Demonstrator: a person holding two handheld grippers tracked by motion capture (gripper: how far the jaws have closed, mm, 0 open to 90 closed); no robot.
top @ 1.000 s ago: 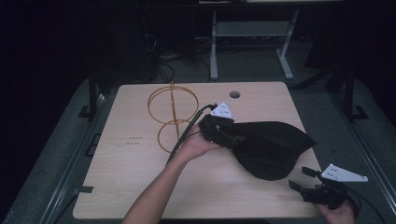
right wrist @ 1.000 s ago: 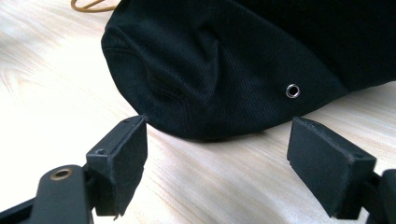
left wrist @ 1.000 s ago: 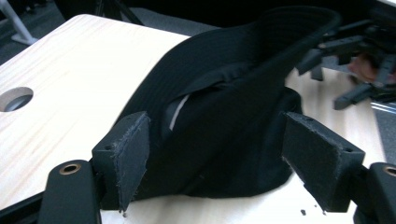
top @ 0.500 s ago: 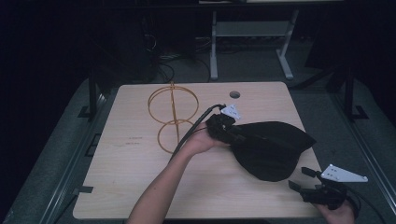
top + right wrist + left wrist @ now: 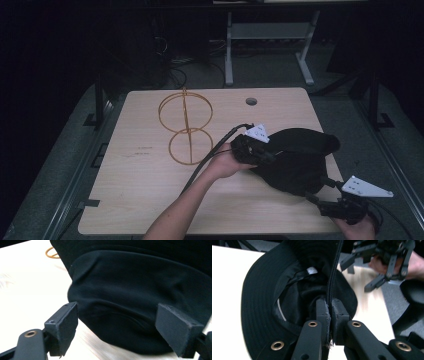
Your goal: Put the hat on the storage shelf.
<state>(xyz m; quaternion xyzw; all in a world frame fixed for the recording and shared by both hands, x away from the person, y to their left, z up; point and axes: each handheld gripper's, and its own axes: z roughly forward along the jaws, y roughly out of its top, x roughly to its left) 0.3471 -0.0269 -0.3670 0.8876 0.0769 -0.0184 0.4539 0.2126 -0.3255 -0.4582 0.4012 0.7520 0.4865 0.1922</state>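
Observation:
A black bucket hat [image 5: 300, 162] lies on the right part of the wooden table [image 5: 140, 200], its inside turned toward the left gripper view. My left gripper [image 5: 267, 156] has just been closing and is now shut on the hat's brim edge [image 5: 332, 277]; the pads [image 5: 323, 312] pinch the fabric between them. My right gripper [image 5: 320, 192] stands open at the hat's near right side, close to the table's front corner. In the right gripper view the hat [image 5: 140, 297] bulges just beyond the open gripper [image 5: 120, 323], with nothing between the pads.
A gold wire stand [image 5: 186, 127] made of rings on a rod stands left of the hat, and a bit of it [image 5: 51, 253] appears behind the hat. A round hole [image 5: 251, 101] sits near the table's far edge. Dark floor and a metal frame lie beyond.
My left gripper slid a little to the right onto the hat's rim and its jaws shut on the brim. The right gripper stayed put.

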